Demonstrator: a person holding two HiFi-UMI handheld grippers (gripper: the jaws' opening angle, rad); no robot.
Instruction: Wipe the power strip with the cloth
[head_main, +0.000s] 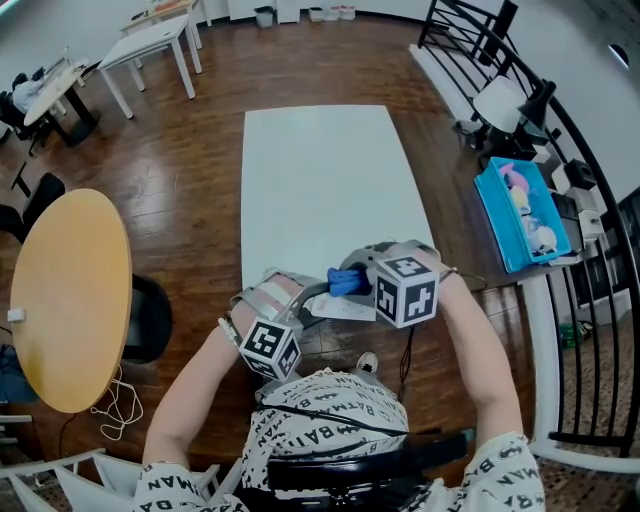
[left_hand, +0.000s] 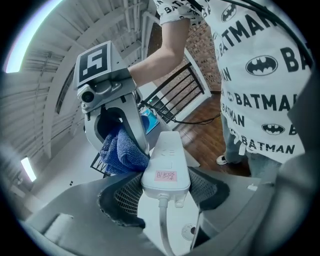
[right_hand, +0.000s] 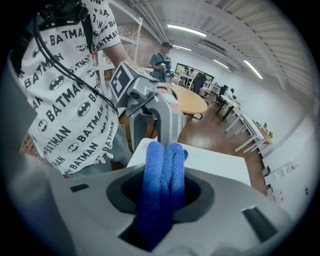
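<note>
The left gripper (left_hand: 167, 194) clamps the white power strip (left_hand: 166, 152) at its cord end, above the near edge of the table (head_main: 320, 170); the right gripper (right_hand: 162, 195) pinches the folded blue cloth (right_hand: 161, 170) against the strip's side; wiping seems barely begun, with most of the casing left.

power strip (left_hand: 165, 155) in left hand-held gripper (left_hand: 165, 194) | cloth (right_hand: 162, 167) in right hand-held gripper (right_hand: 162, 195) | cloth against power strip

head view: steeply down over table (head_main: 320, 180) | gripper views: close-up, facing each other | shared: cloth (right_hand: 160, 185), probably table
</note>
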